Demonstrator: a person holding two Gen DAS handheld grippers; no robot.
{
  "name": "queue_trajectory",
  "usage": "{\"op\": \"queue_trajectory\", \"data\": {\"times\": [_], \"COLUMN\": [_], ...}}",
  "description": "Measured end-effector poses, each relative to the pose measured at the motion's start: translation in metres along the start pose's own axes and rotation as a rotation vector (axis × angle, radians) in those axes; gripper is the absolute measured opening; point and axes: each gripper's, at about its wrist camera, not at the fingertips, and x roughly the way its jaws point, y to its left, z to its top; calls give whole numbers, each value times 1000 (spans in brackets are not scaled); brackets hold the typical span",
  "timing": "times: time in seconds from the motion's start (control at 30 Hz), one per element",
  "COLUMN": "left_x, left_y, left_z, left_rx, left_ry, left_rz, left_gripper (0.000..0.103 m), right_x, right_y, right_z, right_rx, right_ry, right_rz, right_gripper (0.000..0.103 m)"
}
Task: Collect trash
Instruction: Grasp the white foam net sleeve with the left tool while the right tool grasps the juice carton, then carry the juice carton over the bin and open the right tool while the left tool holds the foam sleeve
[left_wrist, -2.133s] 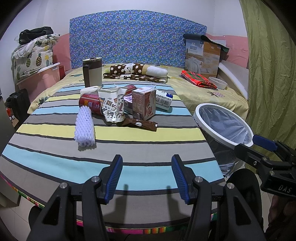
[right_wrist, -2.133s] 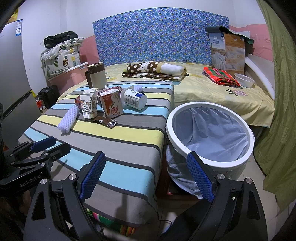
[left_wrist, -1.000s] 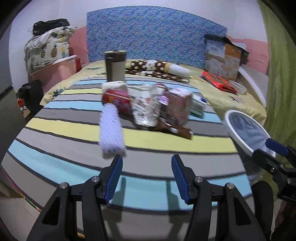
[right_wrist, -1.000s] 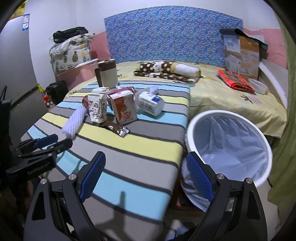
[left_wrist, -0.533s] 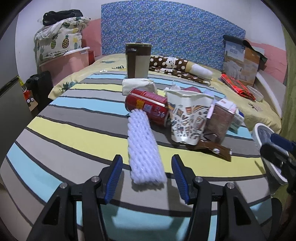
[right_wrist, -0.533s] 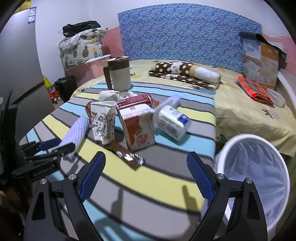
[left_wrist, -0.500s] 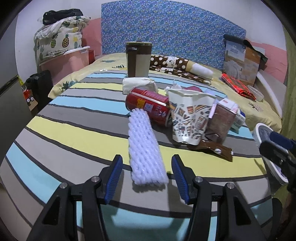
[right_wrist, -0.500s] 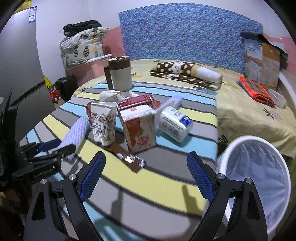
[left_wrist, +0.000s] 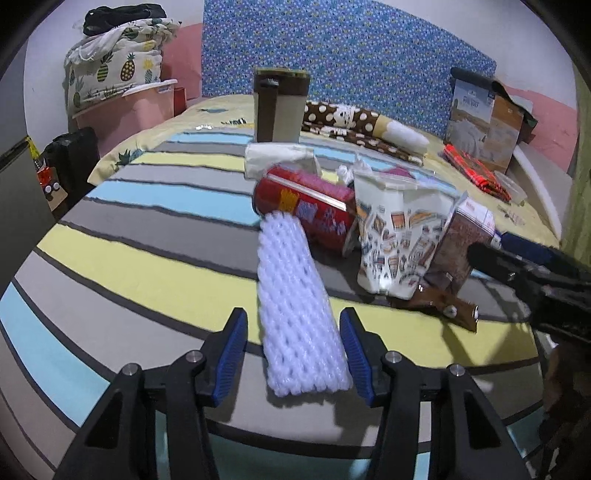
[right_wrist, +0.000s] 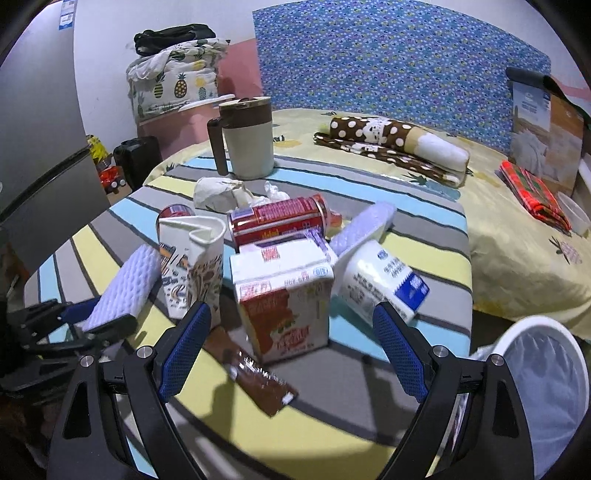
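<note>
While my left claw (left_wrist: 292, 352) has just been narrowing, its pads sit either side of the foam sleeve (left_wrist: 297, 314) on the striped table (left_wrist: 147, 273), not yet pressing. My right claw (right_wrist: 291, 345) gapes wide and empty before the carton (right_wrist: 282, 299). The bin (right_wrist: 546, 398) stands beside the table, at my right.

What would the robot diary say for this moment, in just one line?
left gripper: jaws just closing, either side of foam net sleeve, not pressing | right gripper: open, empty, above milk carton | bin: beside table
</note>
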Motion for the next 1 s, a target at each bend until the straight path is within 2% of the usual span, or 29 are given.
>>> {"op": "queue_trajectory", "data": {"times": [0.13, 0.2, 0.33, 0.43, 0.5, 0.6, 0.83, 1.0], "left_x": [-2, 1, 13, 17, 15, 9, -10, -28], "left_y": [5, 6, 7, 9, 7, 5, -2, -20], "left_z": [13, 16, 15, 10, 9, 8, 4, 2], "left_rx": [6, 10, -2, -20, -22, -18, -10, 21], "left_ry": [-32, -30, 21, 51, 51, 40, 11, -9], "left_rz": [-11, -9, -8, -16, -17, -18, -48, -96], "left_gripper": [55, 55, 55, 48, 37, 30, 26, 26], "right_x": [10, 12, 14, 13, 11, 4, -19, -42], "right_y": [-3, -5, -1, 1, 1, 0, -9, -20], "right_z": [5, 6, 9, 10, 10, 10, 4, -7], "right_rx": [5, 13, 6, 1, 7, 15, 56, 95], "right_ry": [9, 11, 15, 8, -1, -17, -47, -68], "right_rz": [5, 17, 37, 45, 51, 53, 46, 26], "right_gripper": [90, 84, 58, 58, 58, 58, 58, 58]}}
